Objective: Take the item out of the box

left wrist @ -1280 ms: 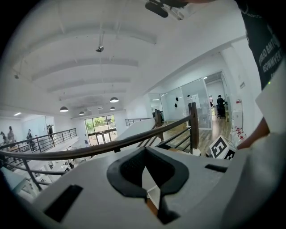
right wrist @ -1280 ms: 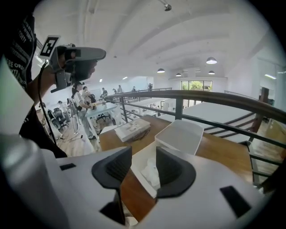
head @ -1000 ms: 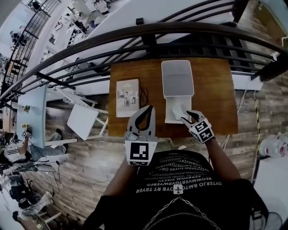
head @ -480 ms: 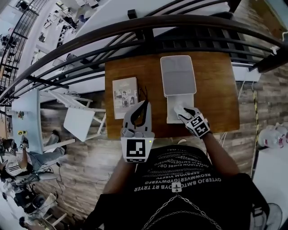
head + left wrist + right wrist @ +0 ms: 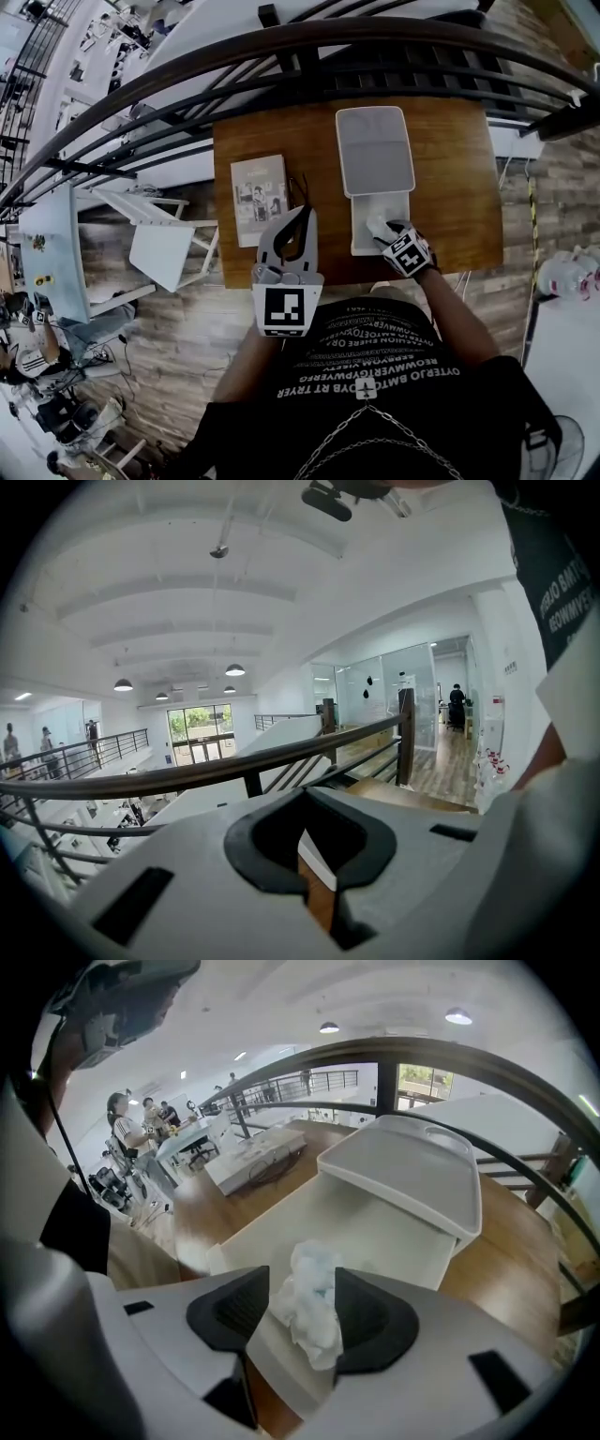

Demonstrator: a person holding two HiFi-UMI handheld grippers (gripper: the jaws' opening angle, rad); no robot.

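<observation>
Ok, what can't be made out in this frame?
- Crumpled white item: what it is; tiny in head view, partly covered by the right gripper, whose jaws have just been opening around it.
- Booklet print: too small, head view.
- Box floor beneath the item: hidden by it.

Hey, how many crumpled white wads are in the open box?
1. The crumpled white wad lies in the open box, between the right gripper's jaws, which have just been opening; nothing else shows inside.
</observation>
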